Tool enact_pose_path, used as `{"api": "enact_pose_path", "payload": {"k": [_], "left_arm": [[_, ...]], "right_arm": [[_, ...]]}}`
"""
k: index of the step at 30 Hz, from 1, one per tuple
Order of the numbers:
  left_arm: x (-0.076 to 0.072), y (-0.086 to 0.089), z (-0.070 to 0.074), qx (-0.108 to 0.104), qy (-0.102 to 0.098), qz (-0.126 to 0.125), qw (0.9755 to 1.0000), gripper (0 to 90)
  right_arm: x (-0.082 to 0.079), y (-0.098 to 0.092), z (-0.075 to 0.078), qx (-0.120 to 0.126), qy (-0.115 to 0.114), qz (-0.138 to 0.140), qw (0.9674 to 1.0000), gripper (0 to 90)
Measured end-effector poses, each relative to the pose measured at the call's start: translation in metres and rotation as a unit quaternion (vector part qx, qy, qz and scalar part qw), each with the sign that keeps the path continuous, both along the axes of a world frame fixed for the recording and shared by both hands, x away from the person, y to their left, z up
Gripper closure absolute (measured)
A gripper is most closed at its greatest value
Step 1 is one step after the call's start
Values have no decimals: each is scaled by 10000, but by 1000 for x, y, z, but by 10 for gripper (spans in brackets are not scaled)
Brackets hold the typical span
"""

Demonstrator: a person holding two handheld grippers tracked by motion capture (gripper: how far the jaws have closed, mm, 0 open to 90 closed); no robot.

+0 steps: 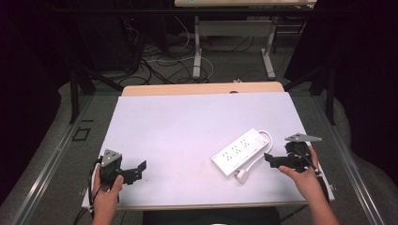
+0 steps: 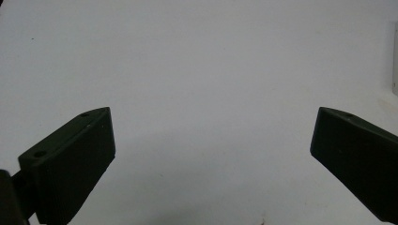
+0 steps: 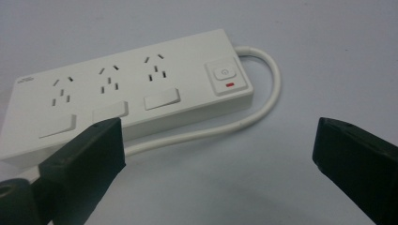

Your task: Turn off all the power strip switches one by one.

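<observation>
Just ahead of the wide-open right gripper (image 3: 216, 154): white power strip (image 3: 126, 89), cord (image 3: 263, 101) looped alongside. Probably light, rigid, smooth; best pinched across the narrow body. Left gripper (image 2: 211, 159) likewise wide, empty.

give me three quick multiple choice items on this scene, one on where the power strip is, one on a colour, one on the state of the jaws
1. Where does the power strip lie on the table?
A. far left edge
B. right of centre, near the right gripper
C. far end, by the back edge

2. What colour is the small mark under the strip's switch?
A. red
B. green
C. blue

3. How do the left gripper jaws stand?
A. shut on the cable
B. shut on nothing
C. apart, nothing between them

Answers: 1 B, the high view shows it just ahead of the right gripper; 2 A, the right gripper view shows a red bar; 3 C, the left gripper view shows bare table between them.
</observation>
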State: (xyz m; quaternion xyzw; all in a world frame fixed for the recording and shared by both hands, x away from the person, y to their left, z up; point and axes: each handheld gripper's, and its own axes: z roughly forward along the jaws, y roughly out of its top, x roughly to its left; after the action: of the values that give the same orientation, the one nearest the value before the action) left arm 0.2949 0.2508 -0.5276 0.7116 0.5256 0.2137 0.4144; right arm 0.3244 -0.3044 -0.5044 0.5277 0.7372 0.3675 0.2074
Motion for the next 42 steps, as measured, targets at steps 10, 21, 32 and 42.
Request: {"api": "enact_pose_path", "payload": {"k": [10,21,32,42], "left_arm": [[0,3,0,31,19,26,10000,3],[1,5,-1,20,29,56,10000,4],[2,8,-2,-4,36,105,9999,3],[3,10,-3,-23,64,131,9999,3]], "right_arm": [[-4,-23,-9,38,-3,-313,9995,0],[-6,-43,-16,-39,-113,-589,9982,1],[-7,-57,-31,-37,-121,-709,9974,30],[-8,-64,-40,45,-41,-859,9963,33]]}}
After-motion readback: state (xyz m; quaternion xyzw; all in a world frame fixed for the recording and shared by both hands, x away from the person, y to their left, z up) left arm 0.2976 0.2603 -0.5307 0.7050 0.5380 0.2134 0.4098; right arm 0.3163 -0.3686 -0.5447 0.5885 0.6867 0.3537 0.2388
